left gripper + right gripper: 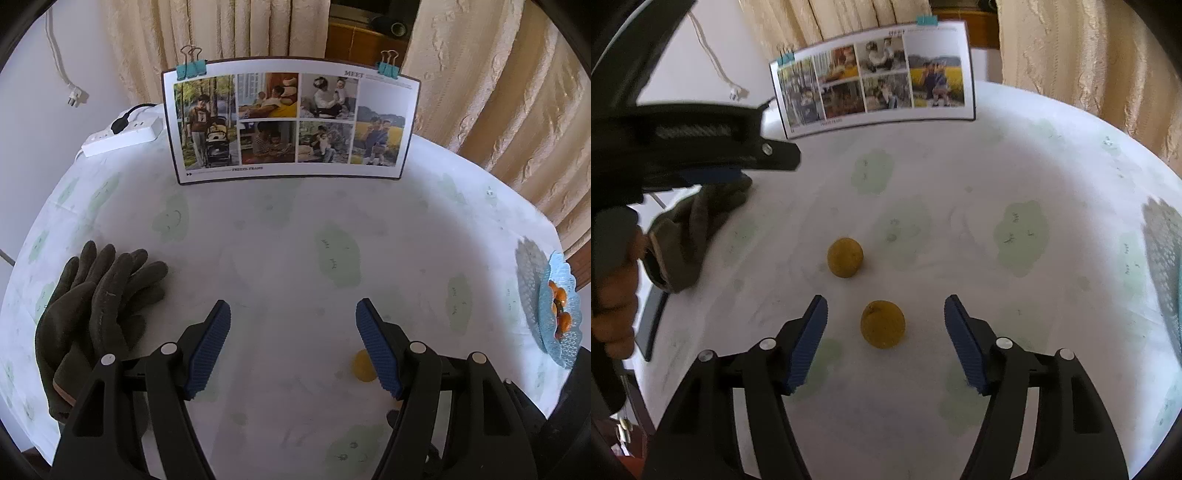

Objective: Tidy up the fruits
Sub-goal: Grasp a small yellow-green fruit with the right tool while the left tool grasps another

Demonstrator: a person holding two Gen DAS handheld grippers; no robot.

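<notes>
Two yellow fruits lie on the white tablecloth in the right wrist view. The nearer fruit (882, 324) sits between the open fingers of my right gripper (885, 314), untouched. The farther fruit (845, 257) lies a little beyond and to the left. My left gripper (293, 314) is open and empty above the cloth; one yellow fruit (363, 366) shows partly behind its right finger. It also appears from the side in the right wrist view (738, 162). A light blue lacy basket (561, 314) with orange fruits (559, 295) stands at the table's right edge.
A pair of dark green gloves (99, 310) lies at the left of the table. A clipped photo board (291, 122) stands at the back, a white power strip (122, 134) to its left. Curtains hang behind. The basket's edge (1167, 251) shows far right.
</notes>
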